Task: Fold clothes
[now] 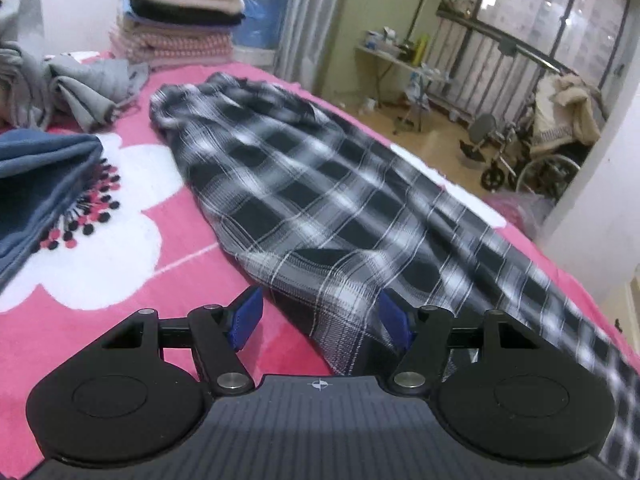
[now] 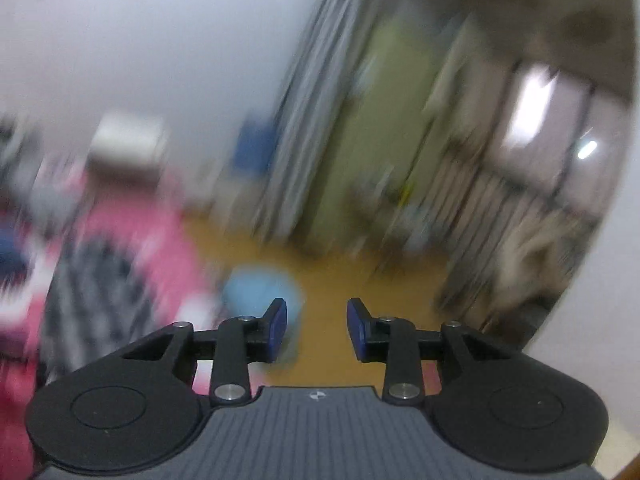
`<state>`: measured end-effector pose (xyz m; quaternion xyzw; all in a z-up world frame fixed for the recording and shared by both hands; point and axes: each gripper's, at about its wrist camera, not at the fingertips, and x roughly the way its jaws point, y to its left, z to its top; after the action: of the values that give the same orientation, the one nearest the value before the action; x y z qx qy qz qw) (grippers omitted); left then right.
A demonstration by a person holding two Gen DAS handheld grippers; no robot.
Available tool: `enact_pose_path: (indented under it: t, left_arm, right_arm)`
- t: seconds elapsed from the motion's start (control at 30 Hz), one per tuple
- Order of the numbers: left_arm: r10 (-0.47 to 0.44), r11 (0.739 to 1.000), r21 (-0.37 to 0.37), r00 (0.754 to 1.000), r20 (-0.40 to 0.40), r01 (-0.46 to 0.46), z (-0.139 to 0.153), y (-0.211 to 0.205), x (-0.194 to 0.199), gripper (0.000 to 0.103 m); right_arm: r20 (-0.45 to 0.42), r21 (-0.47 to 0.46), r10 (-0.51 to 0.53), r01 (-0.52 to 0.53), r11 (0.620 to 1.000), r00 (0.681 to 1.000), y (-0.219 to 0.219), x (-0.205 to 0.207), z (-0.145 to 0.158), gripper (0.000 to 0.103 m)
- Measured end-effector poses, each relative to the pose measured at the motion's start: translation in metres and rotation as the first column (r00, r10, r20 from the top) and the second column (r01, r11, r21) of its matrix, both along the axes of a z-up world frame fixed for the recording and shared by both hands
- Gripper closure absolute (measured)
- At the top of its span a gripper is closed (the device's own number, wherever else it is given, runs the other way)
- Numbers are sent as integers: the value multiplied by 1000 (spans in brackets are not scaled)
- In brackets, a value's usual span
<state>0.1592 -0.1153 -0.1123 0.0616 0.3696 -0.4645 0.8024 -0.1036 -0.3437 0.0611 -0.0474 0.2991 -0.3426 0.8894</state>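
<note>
A black-and-white plaid garment lies stretched out along the pink flowered bed cover. Its right side hangs over the bed's edge. My left gripper is open just above the garment's near end. A corner of the plaid cloth lies between the blue pads, which do not press on it. The right wrist view is heavily blurred. My right gripper is open with nothing between its fingers, out over the wooden floor past the bed's edge. The plaid garment shows there at the lower left.
A stack of folded clothes stands at the bed's far end. A crumpled grey garment and a blue garment lie on the left. A wheelchair stands on the floor to the right. A light blue object sits beside the bed.
</note>
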Motion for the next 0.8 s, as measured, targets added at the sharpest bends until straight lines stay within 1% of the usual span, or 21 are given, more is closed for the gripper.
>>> enact_pose_path:
  t: [0.07, 0.1, 0.17, 0.2, 0.27, 0.33, 0.37, 0.47, 0.53, 0.6, 0.63, 0.67, 0.73, 0.8]
  left_arm:
    - [-8, 1000, 3, 1000, -6, 8, -7, -2, 4, 39]
    - [-5, 1000, 0, 1000, -12, 5, -10, -3, 6, 39]
    - [3, 1000, -2, 1000, -31, -3, -17, -6, 10, 39]
    - [6, 1000, -1, 999, -40, -6, -20, -8, 11, 39]
    - [12, 1000, 9, 999, -42, -11, -24, -12, 12, 38]
    - [7, 1000, 18, 1000, -18, -6, -26, -15, 8, 37]
    - [0, 1000, 26, 1000, 3, 0, -27, -16, 5, 36]
    - [-14, 999, 39, 999, 43, 12, -28, -17, 1, 36]
    - [-19, 999, 39, 998, 55, 17, -29, -15, 0, 36]
    - [-16, 999, 29, 999, 46, 15, -27, -11, 1, 36]
    - [-10, 1000, 15, 1000, 27, 9, -25, -7, 3, 36]
    - [-2, 1000, -2, 1000, 5, 2, -24, -3, 6, 36]
    - [24, 999, -46, 998, -51, -26, -21, 8, 14, 36]
    - [59, 993, -92, 990, -127, -71, -21, 19, 27, 36]
  right_arm:
    - [-94, 132, 31, -18, 991, 995, -11, 28, -58, 68]
    - [-125, 183, 50, -27, 983, 991, -16, 40, -81, 69]
    - [-175, 251, 90, -44, 967, 981, -21, 63, -123, 70]
    - [-192, 274, 108, -52, 960, 975, -24, 74, -138, 71]
    - [-206, 306, 138, -71, 949, 969, -30, 91, -159, 74]
    - [-221, 333, 151, -71, 940, 964, -40, 101, -175, 82]
    - [-228, 359, 151, -62, 931, 962, -48, 106, -183, 84]
    - [-219, 384, 112, -20, 923, 969, -69, 111, -188, 89]
    - [-209, 394, 78, 10, 919, 975, -83, 113, -189, 94]
    - [-206, 416, 65, 28, 909, 976, -95, 116, -187, 95]
    - [-204, 425, 65, 28, 905, 977, -97, 118, -183, 94]
    - [-190, 424, 81, 7, 905, 978, -95, 118, -178, 94]
    - [-140, 417, 137, -67, 906, 981, -88, 117, -162, 93]
    - [-81, 432, 189, -137, 891, 979, -80, 121, -151, 92]
